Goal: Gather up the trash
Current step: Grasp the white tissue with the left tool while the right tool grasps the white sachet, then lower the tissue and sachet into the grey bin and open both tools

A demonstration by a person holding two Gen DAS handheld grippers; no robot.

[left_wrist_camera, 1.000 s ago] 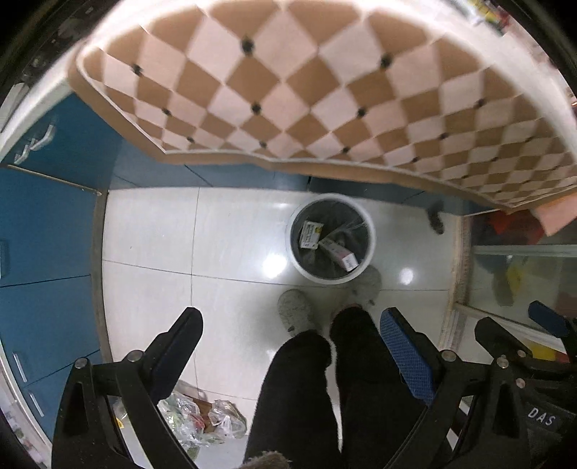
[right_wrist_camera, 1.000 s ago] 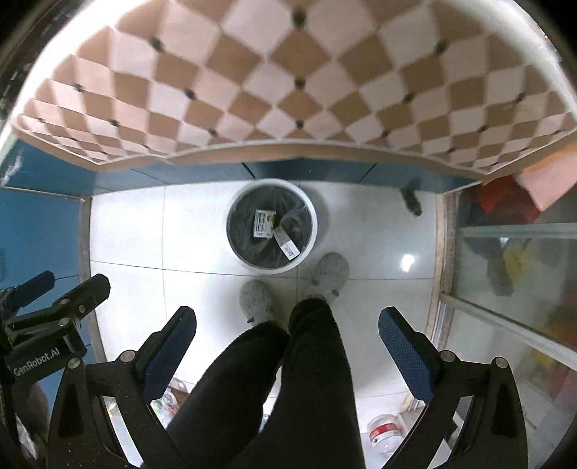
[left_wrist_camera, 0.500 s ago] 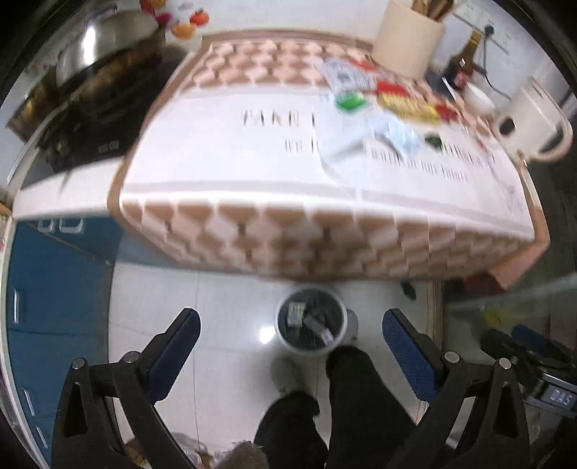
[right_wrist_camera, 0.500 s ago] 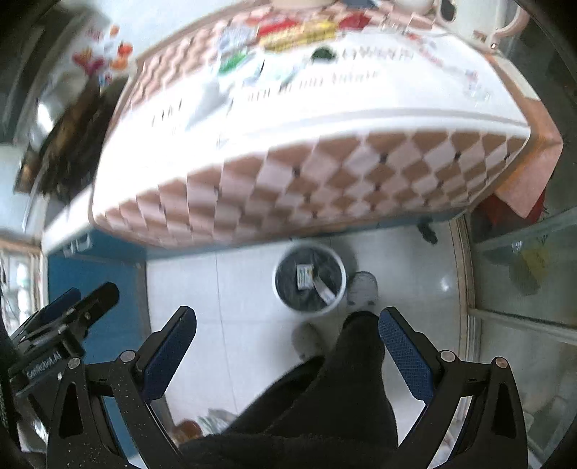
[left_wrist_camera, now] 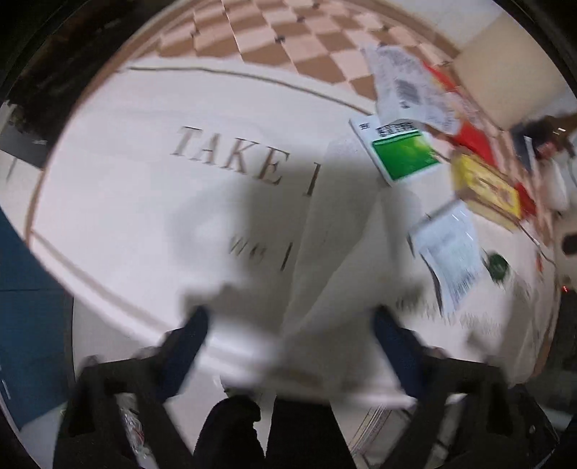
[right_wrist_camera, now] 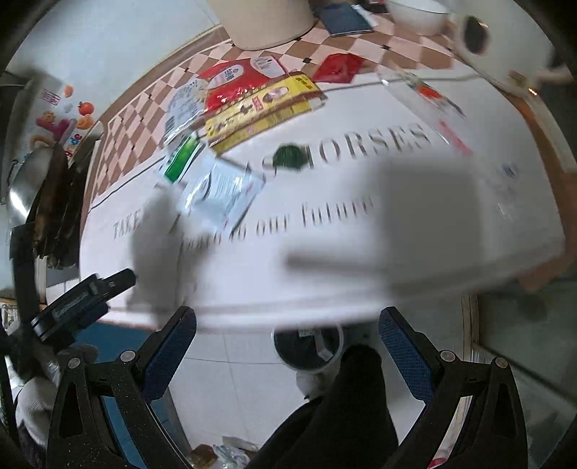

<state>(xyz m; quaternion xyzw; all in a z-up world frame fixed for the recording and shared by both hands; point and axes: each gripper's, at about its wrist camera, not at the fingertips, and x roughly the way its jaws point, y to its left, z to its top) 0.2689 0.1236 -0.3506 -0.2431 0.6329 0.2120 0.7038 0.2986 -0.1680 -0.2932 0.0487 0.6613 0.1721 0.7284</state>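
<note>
Trash lies on the white lettered tablecloth (left_wrist_camera: 126,187): a green-and-white box (left_wrist_camera: 400,151), a yellow box (right_wrist_camera: 263,108), a red packet (right_wrist_camera: 234,83), a pale blue packet (right_wrist_camera: 223,194) and a green cap (right_wrist_camera: 288,157). My left gripper (left_wrist_camera: 290,346) points straight down over the cloth, badly blurred. Its jaws are closing, with a creased white sheet (left_wrist_camera: 324,245) below the gap and no pad visibly pressing on it. My right gripper (right_wrist_camera: 288,346) hangs open and empty at the table's near edge. The white bin (right_wrist_camera: 306,346) stands on the floor below it.
A beige container (right_wrist_camera: 267,21), a white bowl (right_wrist_camera: 414,14) and a white kettle (right_wrist_camera: 476,36) stand at the back of the table. A person's black-trousered legs (right_wrist_camera: 342,415) are beside the bin. Blue cabinets (left_wrist_camera: 25,288) are at the left, with a glass door (right_wrist_camera: 523,342) at the right.
Both grippers rose from over the floor and bin and moved forward over the table top. The left jaws stand narrower than before. The right jaws are unchanged.
</note>
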